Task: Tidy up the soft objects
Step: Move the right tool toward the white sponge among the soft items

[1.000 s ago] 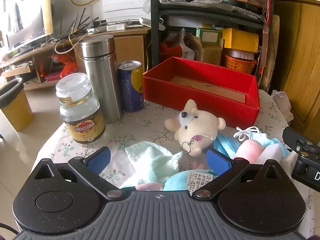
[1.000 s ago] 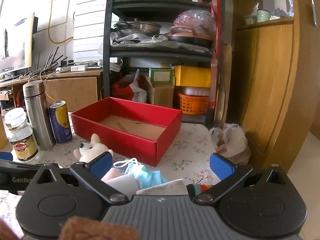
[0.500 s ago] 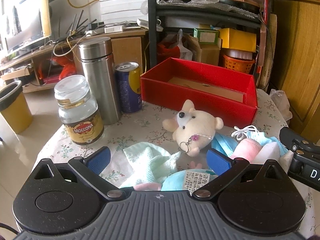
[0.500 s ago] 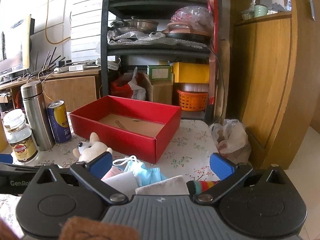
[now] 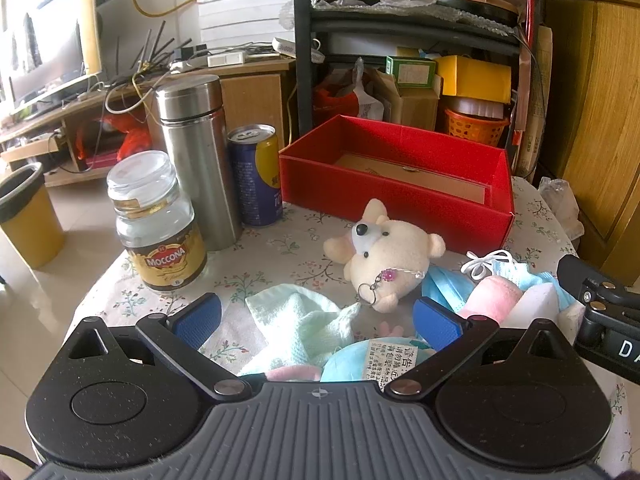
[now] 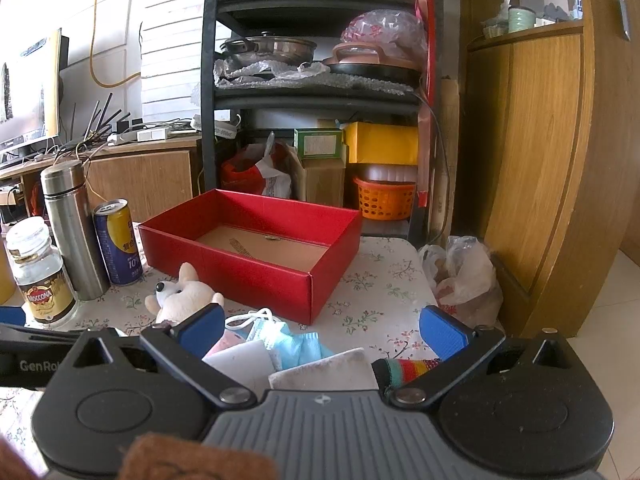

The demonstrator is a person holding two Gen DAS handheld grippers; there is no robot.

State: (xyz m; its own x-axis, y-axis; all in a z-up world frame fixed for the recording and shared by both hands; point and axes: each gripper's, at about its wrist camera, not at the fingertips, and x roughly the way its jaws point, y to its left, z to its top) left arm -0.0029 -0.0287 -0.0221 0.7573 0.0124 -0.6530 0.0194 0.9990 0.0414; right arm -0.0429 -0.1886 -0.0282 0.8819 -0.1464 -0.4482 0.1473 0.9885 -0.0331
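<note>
An empty red box (image 5: 400, 184) (image 6: 256, 256) stands at the back of the floral table. A cream plush mouse (image 5: 384, 252) (image 6: 180, 294) lies in front of it. My left gripper (image 5: 318, 318) is open above a pale green cloth (image 5: 304, 324) and a blue soft toy with a label (image 5: 360, 360). To the right lie a blue face mask (image 6: 296, 342), a pink cloth (image 5: 494, 298) and a white sponge (image 6: 240, 362). My right gripper (image 6: 322, 330) is open over the mask, a white pad (image 6: 324, 370) and a striped sock (image 6: 404, 372).
A Moccona jar (image 5: 158, 224), a steel flask (image 5: 198, 160) and a blue can (image 5: 258, 176) stand at the table's left. A black shelf rack (image 6: 316, 92) and wooden cabinet (image 6: 552, 160) rise behind. A plastic bag (image 6: 464, 276) hangs off the right edge.
Both grippers have drifted back and up very slightly; the objects on the table have not moved.
</note>
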